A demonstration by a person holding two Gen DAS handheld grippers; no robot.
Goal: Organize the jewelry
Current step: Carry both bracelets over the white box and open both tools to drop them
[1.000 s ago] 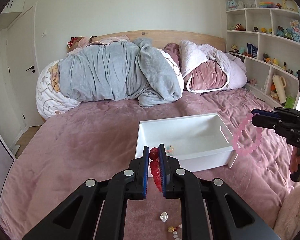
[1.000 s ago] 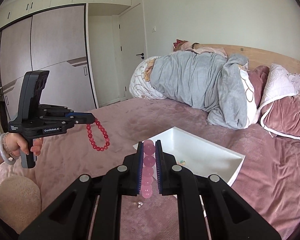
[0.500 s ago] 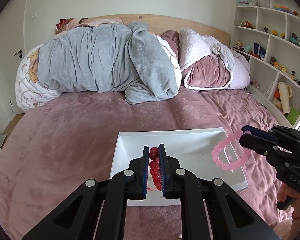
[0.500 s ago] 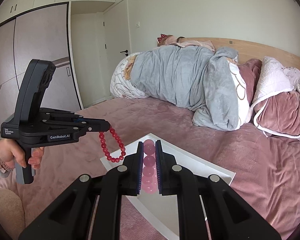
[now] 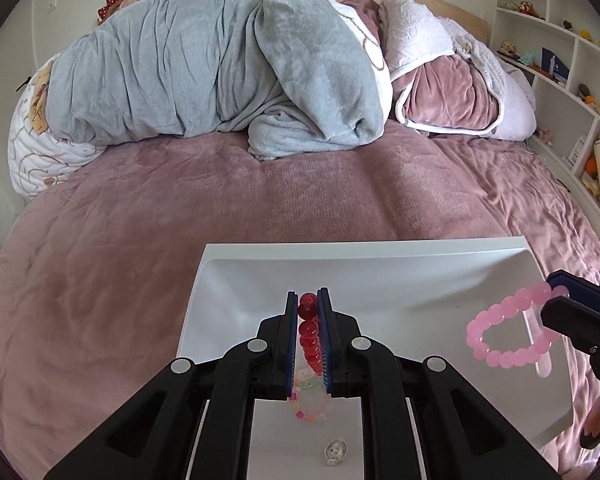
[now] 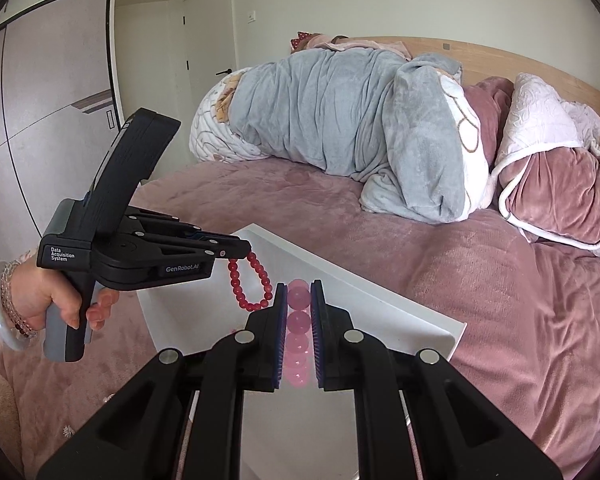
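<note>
My left gripper [image 5: 308, 300] is shut on a red bead bracelet [image 5: 310, 340] and holds it over the white box [image 5: 360, 250] on the bed. In the right wrist view the red bracelet [image 6: 250, 282] hangs from the left gripper [image 6: 240, 250] above the box [image 6: 380, 292]. My right gripper [image 6: 299, 286] is shut on a pink bead bracelet [image 6: 298, 320]; in the left wrist view the pink bracelet [image 5: 508, 330] hangs over the box's right side from the right gripper [image 5: 556, 294]. A multicoloured bead bracelet [image 5: 308, 396] and a small clear piece [image 5: 334, 450] lie in the box.
The box sits on a mauve bedspread [image 5: 140, 220]. A grey blanket pile [image 5: 220, 60] and pillows [image 5: 452, 92] lie at the head of the bed. Shelves [image 5: 580, 80] stand at the right. Small jewelry pieces [image 6: 67, 431] lie on the bedspread near the box.
Both grippers have moved forward and lower over the white box, each still holding its bracelet. The box now fills more of both views.
</note>
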